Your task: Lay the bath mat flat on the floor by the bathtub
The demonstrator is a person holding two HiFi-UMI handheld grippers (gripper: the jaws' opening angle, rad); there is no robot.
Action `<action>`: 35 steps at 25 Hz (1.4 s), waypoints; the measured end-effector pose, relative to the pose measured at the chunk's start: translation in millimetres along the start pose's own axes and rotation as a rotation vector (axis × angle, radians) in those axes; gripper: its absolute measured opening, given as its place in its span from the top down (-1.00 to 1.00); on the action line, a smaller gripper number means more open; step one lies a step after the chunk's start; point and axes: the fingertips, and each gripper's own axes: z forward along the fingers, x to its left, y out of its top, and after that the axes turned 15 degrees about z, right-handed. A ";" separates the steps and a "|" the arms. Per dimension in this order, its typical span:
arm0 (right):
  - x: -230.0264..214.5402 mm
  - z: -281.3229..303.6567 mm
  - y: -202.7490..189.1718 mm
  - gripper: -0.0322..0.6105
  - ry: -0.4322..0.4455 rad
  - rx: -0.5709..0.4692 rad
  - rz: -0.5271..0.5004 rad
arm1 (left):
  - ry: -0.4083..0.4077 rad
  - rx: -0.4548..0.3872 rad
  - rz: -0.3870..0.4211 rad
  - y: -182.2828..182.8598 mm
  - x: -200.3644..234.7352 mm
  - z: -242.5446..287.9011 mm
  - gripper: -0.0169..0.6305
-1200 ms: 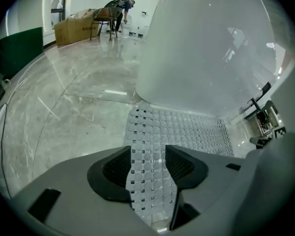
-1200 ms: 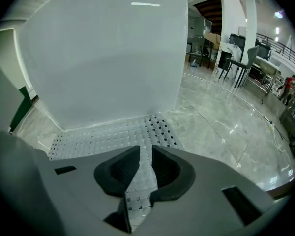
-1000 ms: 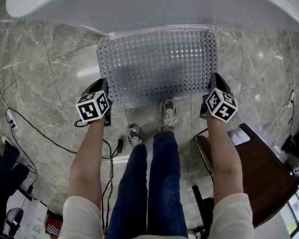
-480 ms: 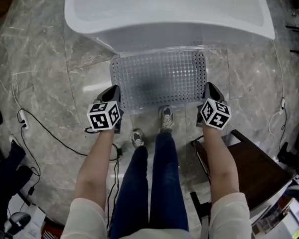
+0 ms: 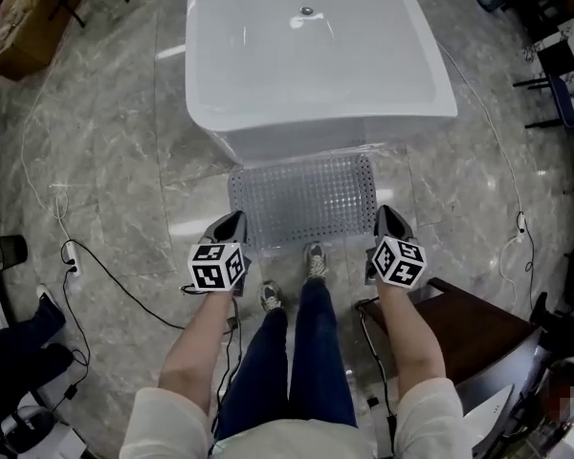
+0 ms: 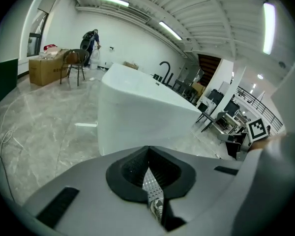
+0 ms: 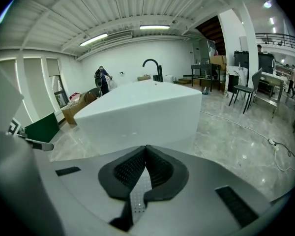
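Both left gripper (image 5: 234, 219) and right gripper (image 5: 384, 212) jaws clamp bath mat (image 5: 304, 197) corners; long axis parallels bathtub (image 5: 316, 55).

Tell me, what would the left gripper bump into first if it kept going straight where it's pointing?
Probably the bathtub, on its white side wall. The left gripper, shut on the bath mat edge, points right at it, and nothing else shows in between. How far off it is, I can't tell.

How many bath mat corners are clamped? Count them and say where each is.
2. The left gripper is shut on the bath mat at its near-left corner, the right gripper at its near-right corner. The two far corners, toward the bathtub, are ungripped.
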 end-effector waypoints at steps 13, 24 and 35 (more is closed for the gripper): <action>58.0 -117.6 76.7 0.81 0.136 -0.081 0.005 | -0.001 -0.093 0.036 70.9 -50.8 -107.7 0.85; 85.8 -177.4 140.3 0.81 0.279 -0.177 -0.064 | 0.054 -0.250 0.090 144.7 -99.9 -157.6 0.85; 117.6 -246.6 185.2 0.81 0.423 -0.287 -0.176 | 0.068 -0.423 0.214 210.4 -160.6 -215.2 0.85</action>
